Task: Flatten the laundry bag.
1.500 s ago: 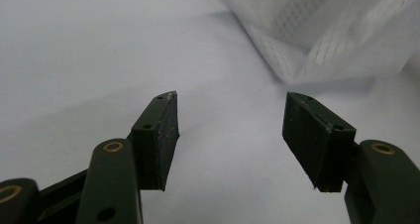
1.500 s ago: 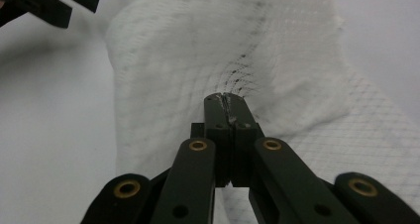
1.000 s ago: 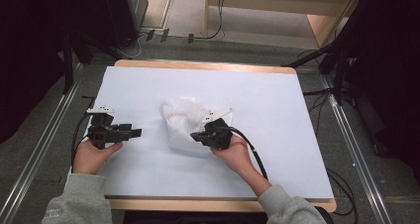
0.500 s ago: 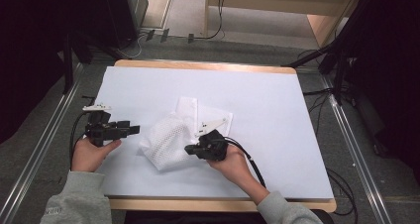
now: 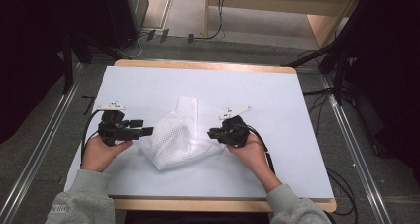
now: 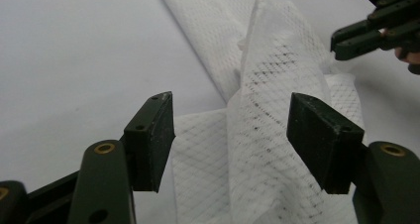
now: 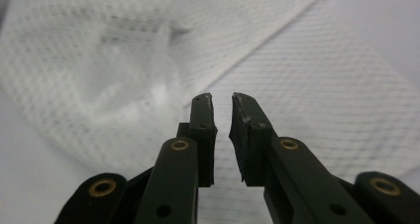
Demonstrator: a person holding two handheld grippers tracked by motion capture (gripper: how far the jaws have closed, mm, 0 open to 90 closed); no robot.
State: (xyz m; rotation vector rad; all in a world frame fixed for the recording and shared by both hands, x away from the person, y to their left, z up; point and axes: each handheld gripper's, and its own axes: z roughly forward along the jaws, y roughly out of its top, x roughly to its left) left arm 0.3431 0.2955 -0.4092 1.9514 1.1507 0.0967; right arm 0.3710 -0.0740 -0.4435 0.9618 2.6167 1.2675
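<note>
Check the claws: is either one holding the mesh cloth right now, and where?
Nothing is held. The left claw stands wide open around a raised fold of the white mesh cloth, pads clear. The right claw has just been opening; its narrow gap is empty.

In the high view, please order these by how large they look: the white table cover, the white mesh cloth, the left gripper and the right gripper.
1. white table cover
2. white mesh cloth
3. left gripper and right gripper: they look about alike, so I do not rank them.

place: lab | evidence: white-topped table (image 5: 307, 90); floor rails (image 5: 39, 154); trailing cables (image 5: 341, 177); dark equipment racks (image 5: 124, 6)
</note>
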